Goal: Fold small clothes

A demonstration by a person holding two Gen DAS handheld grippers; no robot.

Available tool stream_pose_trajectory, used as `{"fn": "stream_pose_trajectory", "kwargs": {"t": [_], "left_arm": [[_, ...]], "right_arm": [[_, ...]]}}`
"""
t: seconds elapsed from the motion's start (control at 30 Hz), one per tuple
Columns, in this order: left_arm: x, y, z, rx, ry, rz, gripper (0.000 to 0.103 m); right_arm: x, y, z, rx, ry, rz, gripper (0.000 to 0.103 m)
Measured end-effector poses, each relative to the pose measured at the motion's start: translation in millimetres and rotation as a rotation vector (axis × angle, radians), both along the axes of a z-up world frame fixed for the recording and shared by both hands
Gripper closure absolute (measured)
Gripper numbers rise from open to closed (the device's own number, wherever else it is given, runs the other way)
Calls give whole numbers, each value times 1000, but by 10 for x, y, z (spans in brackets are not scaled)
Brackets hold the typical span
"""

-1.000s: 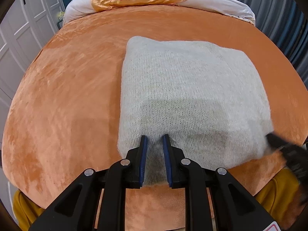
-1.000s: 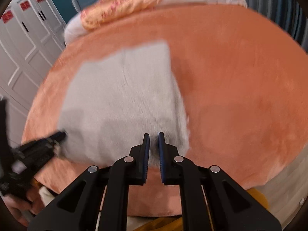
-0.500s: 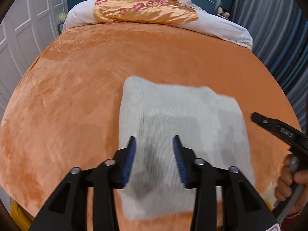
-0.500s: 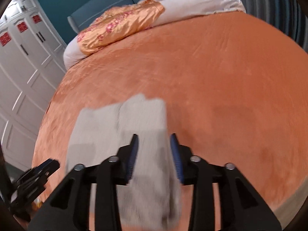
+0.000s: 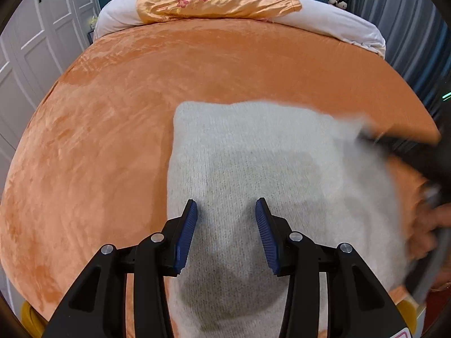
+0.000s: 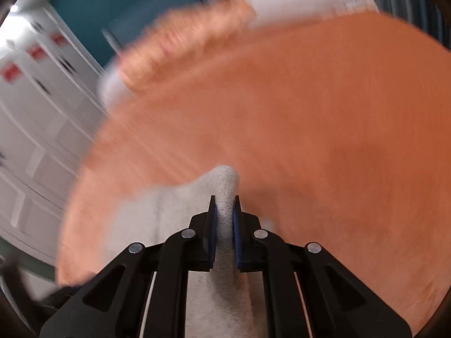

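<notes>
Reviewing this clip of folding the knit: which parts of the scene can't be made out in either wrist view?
- Left wrist view: the right tongs and the hand are smeared by motion, so where they meet the sweater is unclear.
- Left wrist view: the sweater's near edge is hidden behind the left tongs and cut off by the frame.
- Right wrist view: pillow and wardrobe are blurred, and the right tongs hide the sweater's near part.
</notes>
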State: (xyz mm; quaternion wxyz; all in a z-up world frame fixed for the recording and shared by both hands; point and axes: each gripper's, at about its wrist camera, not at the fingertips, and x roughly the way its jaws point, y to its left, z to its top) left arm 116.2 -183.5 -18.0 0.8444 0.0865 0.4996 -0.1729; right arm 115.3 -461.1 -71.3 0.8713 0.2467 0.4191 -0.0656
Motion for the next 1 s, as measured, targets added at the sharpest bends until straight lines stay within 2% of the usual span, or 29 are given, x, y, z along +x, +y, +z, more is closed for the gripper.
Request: {"fn": "stream_pose_trajectory", "kwargs": {"t": [0.03,0.07,0.17,0.23,0.27,0.33,0.37,0.47,0.57,0.63,0.7,0.77,0.83,0.9,0.97,1.0], "left_arm": [[4,-7,-3,2,0,-2,59],[1,-14,1,8,-4,0,59],[-25,-25,11,22,-13,-7,59],[-79,-10,48,10,-9,-10,59],[-103,5,65,2,-3,-11,60],[-219,67,134,-34,13,-23,60],[-289,100,154,-49,24,-30,58],[-500,177,117,-55,54,-34,53],[-656,243,69,-24,42,-42,53],[-712,268,14,0,49,-48,53],[-735,302,-43,15,62,-43,53],[-756,328,-71,32,63,-34,54],[-770,357,-100,42,73,-27,55],[-788,375,-131,54,76,-28,55],[-807,372,-177,66,80,-27,55],[-816,358,-218,79,83,-27,54]], "right_arm": [[72,24,-197,-7,73,9,91],[34,18,-247,-10,59,4,87],[-211,-14,-5,53,-5,-30,86],[-478,29,179,44,-55,-37,85],[-610,64,234,24,-66,-43,83],[-974,118,270,17,-73,-56,71],[-1120,141,260,27,-70,-62,66],[-1584,293,101,55,-44,-57,65],[-1702,415,-128,86,-5,-45,62],[-1735,492,-248,82,17,-46,64],[-1722,503,-249,84,6,-37,94],[-1768,520,-72,92,-48,-29,95],[-1932,593,305,43,-157,-19,96],[-2018,603,412,50,-185,-28,96],[-1994,572,230,36,-111,-45,96],[-1902,560,-41,6,-4,-58,96]]}}
